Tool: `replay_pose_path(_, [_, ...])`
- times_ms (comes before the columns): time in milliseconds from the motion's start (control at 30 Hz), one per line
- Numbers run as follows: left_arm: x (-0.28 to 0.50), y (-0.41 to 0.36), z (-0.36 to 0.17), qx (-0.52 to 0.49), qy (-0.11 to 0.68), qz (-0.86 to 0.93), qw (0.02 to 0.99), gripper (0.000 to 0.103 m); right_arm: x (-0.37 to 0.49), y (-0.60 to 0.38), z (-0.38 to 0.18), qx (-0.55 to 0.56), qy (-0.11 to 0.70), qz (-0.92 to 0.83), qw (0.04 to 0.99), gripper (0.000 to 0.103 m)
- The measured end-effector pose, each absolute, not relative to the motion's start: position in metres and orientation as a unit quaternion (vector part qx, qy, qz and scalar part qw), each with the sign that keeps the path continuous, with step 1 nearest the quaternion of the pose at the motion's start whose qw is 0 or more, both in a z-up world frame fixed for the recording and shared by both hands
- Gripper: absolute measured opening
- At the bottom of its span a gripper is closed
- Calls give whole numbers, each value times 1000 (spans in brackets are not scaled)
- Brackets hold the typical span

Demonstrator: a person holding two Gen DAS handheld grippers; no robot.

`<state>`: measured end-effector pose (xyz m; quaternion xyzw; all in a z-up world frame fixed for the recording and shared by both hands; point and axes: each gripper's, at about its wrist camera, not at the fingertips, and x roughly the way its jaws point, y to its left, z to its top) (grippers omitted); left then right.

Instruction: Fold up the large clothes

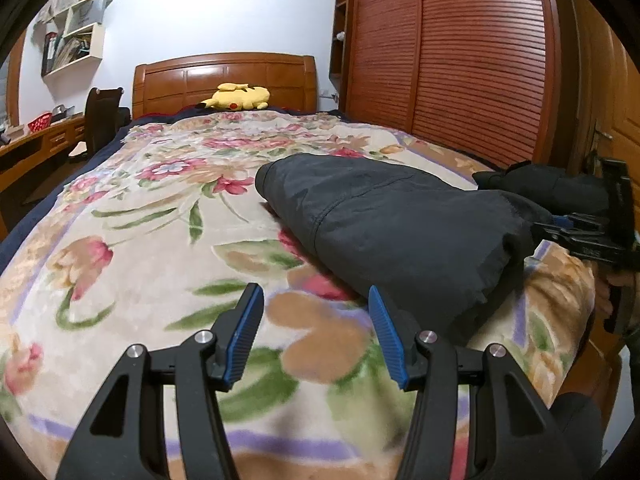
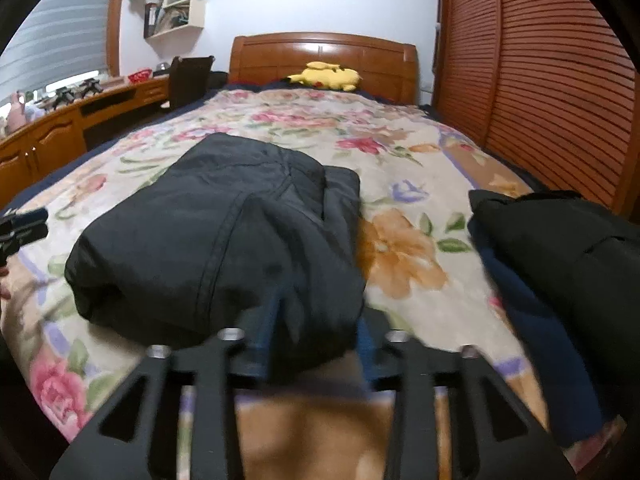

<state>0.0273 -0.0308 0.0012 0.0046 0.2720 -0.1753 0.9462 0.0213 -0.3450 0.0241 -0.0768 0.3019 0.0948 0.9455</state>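
A dark grey jacket lies folded into a thick bundle on the floral bedspread. It also shows in the right wrist view. My left gripper is open and empty, hovering over the bedspread just left of the bundle's near corner. My right gripper has its jaws spread, with the bundle's near edge lying between the fingers; the fingertips are hidden by the cloth. The right gripper also shows at the bundle's right end in the left wrist view.
A second dark folded garment lies at the bed's right edge. A yellow plush toy sits by the wooden headboard. A slatted wardrobe stands right of the bed; a desk and a chair stand left.
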Motion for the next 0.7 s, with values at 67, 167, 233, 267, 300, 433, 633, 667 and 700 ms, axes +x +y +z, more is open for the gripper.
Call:
replay_pose_path(67, [38,-31,4,7,281,-184,942,54,12,-347,25,-73,299,98,946,61])
replay_pose_path(167, [57,-32,9,7,290,-190,938,55,3,-351,22,-66,301,85,948,64])
replay_pose_path(233, [73,-31,16,7,292,-193,937,55,2,-353,19,-58,304,77,948,65])
replay_pose_path(267, [79,-32,19,9,291,-192,937,55,4,-353,16,-56,306,74,947,65])
replay_pose_path(300, [88,-32,22,11,289,-191,938,55,6,-353,13,-54,310,71,947,65])
replay_pose_path(433, [118,-35,28,30,286,-185,940,55,24,-350,-1,-38,325,74,942,65])
replay_pose_path(633, [173,-40,26,19,303,-194,933,55,30,-350,-6,-25,328,75,941,65])
replay_pose_path(667, [183,-42,25,18,308,-194,931,55,27,-350,-6,-27,327,75,942,65])
replay_pose_path(700, [193,-45,23,17,315,-194,929,55,25,-350,-6,-27,326,73,942,65])
